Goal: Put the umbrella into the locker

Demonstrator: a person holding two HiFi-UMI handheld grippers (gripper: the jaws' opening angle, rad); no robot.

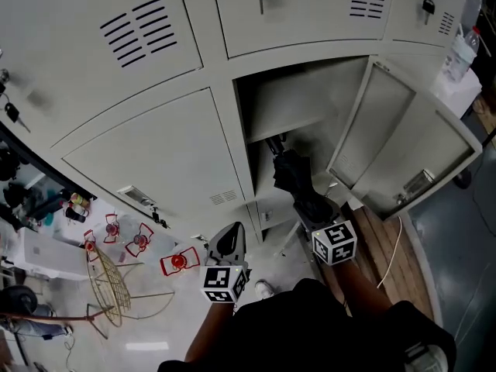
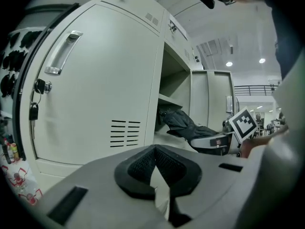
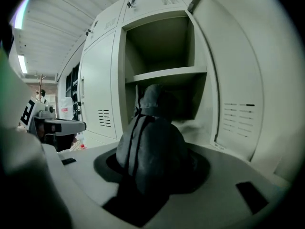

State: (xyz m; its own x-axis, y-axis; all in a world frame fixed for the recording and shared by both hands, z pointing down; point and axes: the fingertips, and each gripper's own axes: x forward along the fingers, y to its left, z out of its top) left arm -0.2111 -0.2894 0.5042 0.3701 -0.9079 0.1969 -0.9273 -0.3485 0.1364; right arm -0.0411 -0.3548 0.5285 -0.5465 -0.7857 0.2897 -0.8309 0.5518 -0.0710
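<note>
1. Looking down in the head view, the open locker [image 1: 242, 157] compartment sits at 1 o'clock from frame centre, with its door [image 1: 403, 149] swung out toward 3 o'clock. The folded dark umbrella [image 1: 288, 170] lies across the threshold. Its far end is under the shelf [image 1: 298, 103], and its near end is clamped in the right gripper [image 1: 314, 210] at 5 o'clock of the opening. The left gripper [image 1: 230, 239] hangs at 7 o'clock of the opening, well apart from the umbrella. On the floor, red objects [image 1: 178, 262] and a wire rack [image 1: 108, 281] lie toward 8 o'clock.

2. In the left gripper view, the pads [image 2: 138, 165] are pressed together at their tips with nothing between them. A shut neighbouring door [image 2: 95, 94] fills the field from 9 to 12 o'clock. The umbrella shows at 3 o'clock, slanting out of the open compartment toward the right gripper at 4 o'clock.

3. In the right gripper view, the jaws pinch the bundled fabric of the umbrella, which rises from 6 o'clock toward 12 o'clock. Its far end stands against the dark space below the shelf. The open door occupies 3 o'clock.

4. Progress, judged from these views, is that the umbrella is partly inserted and the task is well advanced but unfinished. The handle end remains outside the opening and has not yet been released. What appears to be left is to push the umbrella fully under the shelf, open the right jaws and draw the gripper clear. Whether the door must then be shut cannot be told from the task.
</note>
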